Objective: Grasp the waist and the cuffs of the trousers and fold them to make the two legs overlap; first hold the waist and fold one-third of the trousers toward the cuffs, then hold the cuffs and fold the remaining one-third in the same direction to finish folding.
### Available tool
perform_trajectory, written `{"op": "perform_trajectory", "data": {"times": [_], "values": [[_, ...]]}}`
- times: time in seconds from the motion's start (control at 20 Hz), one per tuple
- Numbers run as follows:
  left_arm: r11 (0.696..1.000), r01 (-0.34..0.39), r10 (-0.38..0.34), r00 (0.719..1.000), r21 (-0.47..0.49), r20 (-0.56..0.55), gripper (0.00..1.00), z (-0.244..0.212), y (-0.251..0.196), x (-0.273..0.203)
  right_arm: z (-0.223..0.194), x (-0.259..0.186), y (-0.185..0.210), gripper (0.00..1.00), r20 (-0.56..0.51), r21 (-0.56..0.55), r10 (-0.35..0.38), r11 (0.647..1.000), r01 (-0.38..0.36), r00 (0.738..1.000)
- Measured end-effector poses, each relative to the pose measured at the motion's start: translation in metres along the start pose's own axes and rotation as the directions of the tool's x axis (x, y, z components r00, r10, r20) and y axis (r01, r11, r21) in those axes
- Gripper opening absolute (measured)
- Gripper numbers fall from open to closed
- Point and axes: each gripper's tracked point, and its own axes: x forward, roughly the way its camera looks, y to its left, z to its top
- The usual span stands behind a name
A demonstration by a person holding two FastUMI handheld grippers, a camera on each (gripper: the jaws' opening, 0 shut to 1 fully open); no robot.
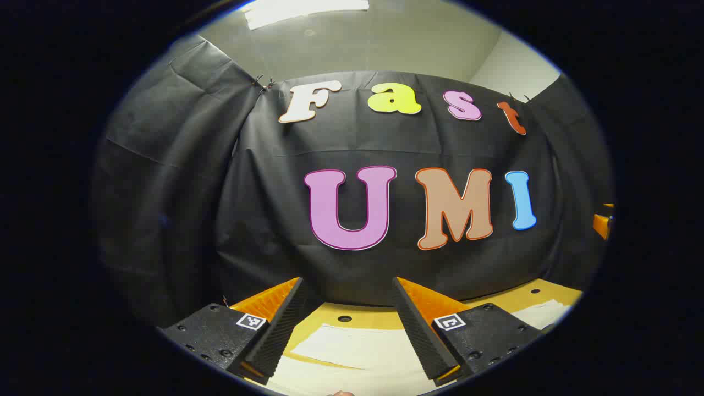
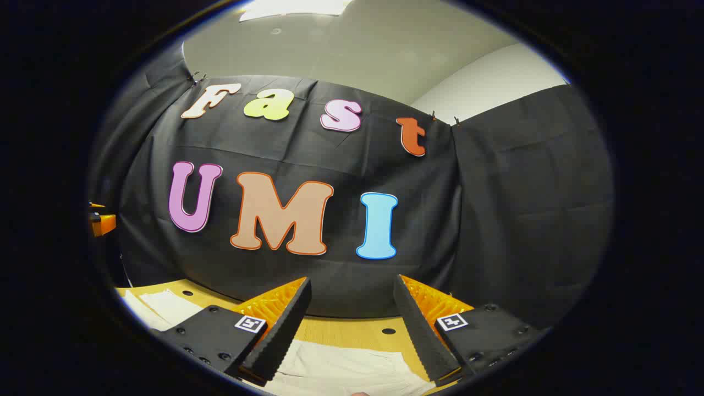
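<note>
Pale cream trousers lie flat on a wooden table below my left gripper, whose fingers stand apart with nothing between them. Another strip of the same cloth shows at the right of the left gripper view. In the right gripper view the trousers spread under my right gripper, which is open and held above the cloth. A further patch of the trousers lies at the lower left there. Both grippers point at the booth's back wall, above the table.
The table top has small round holes. Black cloth walls close in the table at the back and sides. A small part of the other gripper shows at the right edge of the left gripper view and likewise at the left edge of the right gripper view.
</note>
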Motion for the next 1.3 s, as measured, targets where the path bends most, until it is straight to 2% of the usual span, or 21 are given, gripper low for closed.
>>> {"op": "perform_trajectory", "data": {"times": [0.5,0.7,0.95,1.05,1.1,1.15,1.3], "values": [[0.998,-0.035,0.037,0.999,0.057,-0.023,0.94,-0.012,0.022,-0.007,-0.005,0.011,0.012,0.96,-0.003,0.011,0.032,0.999,-0.032,0.999],[0.996,-0.033,0.035,0.999,0.085,-0.028,0.92,-0.017,0.028,-0.007,-0.004,0.011,0.021,0.97,0.001,0.017,0.045,0.999,-0.045,0.999],[0.989,-0.009,0.014,0.999,0.147,-0.032,0.96,-0.025,0.041,-0.016,-0.004,0.009,0.028,0.97,0.000,0.017,0.054,0.998,-0.054,0.999],[0.982,0.022,-0.014,0.999,0.187,-0.044,0.96,-0.032,0.042,-0.016,-0.007,0.007,0.028,0.97,-0.004,0.011,0.055,0.998,-0.054,0.999],[0.975,0.045,-0.034,0.998,0.220,-0.055,0.92,-0.036,0.042,-0.017,-0.008,0.006,0.028,0.97,-0.007,0.010,0.054,0.998,-0.054,0.998],[0.962,0.067,-0.048,0.996,0.264,-0.078,0.96,-0.045,0.047,-0.020,-0.009,0.006,0.028,0.97,-0.010,0.012,0.053,0.999,-0.053,0.999],[0.917,0.129,-0.080,0.986,0.377,-0.143,0.96,-0.072,0.058,-0.034,-0.014,0.005,0.025,0.97,-0.020,0.023,0.046,0.999,-0.046,0.999]]}}
